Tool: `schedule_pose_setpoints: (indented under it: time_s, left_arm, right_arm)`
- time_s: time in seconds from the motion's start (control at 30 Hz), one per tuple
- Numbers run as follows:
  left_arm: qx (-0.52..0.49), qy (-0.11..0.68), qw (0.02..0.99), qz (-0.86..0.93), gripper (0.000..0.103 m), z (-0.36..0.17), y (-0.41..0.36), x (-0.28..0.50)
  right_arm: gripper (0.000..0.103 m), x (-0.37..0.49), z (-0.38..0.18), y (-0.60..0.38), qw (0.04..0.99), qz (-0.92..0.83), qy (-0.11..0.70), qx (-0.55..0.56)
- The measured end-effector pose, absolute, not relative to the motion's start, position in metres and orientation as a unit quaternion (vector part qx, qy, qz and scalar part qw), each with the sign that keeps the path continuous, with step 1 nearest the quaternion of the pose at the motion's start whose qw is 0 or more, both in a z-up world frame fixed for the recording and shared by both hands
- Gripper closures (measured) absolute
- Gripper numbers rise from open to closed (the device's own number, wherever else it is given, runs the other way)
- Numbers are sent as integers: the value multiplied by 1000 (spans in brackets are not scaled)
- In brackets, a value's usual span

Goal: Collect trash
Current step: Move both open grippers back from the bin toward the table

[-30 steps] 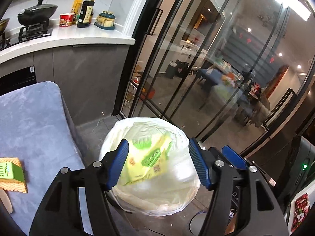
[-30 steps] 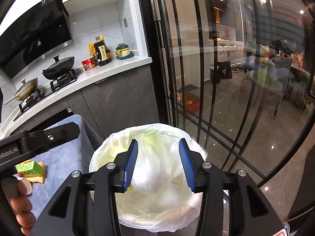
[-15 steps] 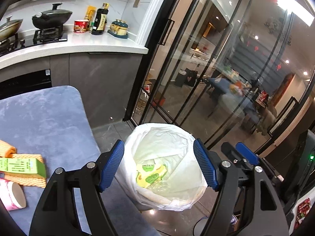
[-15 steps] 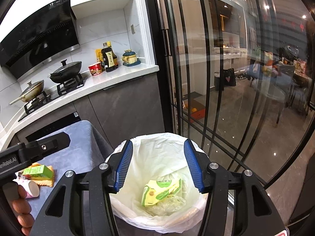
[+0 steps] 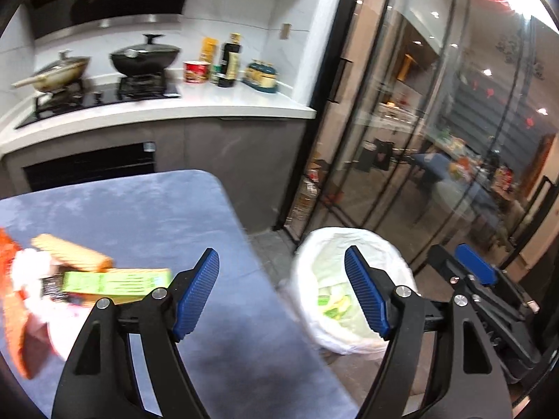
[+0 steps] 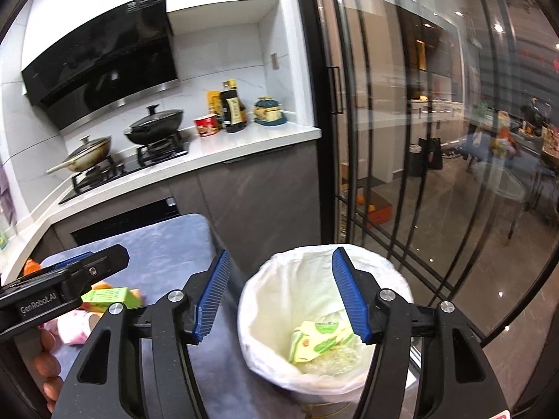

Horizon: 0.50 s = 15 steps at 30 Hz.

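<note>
We see our left hand-held gripper (image 5: 281, 293) wide and empty, our right hand-held gripper (image 6: 279, 295) opening, empty, over the white-lined round bin (image 6: 279, 279), yellow-green packet (image 6: 316, 340) inside, green carton (image 5: 115, 281) on blue-clothed desk (image 5: 139, 209)

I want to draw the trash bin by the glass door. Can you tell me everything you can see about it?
The trash bin is round and stands upright on the floor, between the blue-covered table and the glass door. A thin white plastic bag lines it and folds over the rim, hiding most of the bin itself. Its top is open. Inside lies a crumpled yellow-green packet on some clear plastic. Neither gripper touches the bin.
</note>
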<state>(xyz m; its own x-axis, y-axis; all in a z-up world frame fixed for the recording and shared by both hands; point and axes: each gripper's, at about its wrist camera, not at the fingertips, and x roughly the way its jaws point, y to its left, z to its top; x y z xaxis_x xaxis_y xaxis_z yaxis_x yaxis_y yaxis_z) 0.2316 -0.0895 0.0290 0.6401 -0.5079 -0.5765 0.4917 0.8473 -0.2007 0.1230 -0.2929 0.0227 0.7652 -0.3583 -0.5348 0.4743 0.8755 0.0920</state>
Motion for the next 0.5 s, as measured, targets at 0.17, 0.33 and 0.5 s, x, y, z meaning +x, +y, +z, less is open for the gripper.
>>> schedule_pose_setpoints:
  time_s: [0.17, 0.33, 0.5]
  left_arm:
    - [-3, 321, 920, -224, 29, 30, -49, 223]
    - [3, 323, 932, -167, 29, 28, -6, 216]
    - [4, 332, 937, -107, 23, 21, 47, 210]
  right_arm:
    - [41, 129, 23, -262, 938, -195, 267, 103]
    - [40, 137, 20, -229, 942, -167, 278, 92]
    - [37, 143, 17, -191, 944, -131, 287, 90]
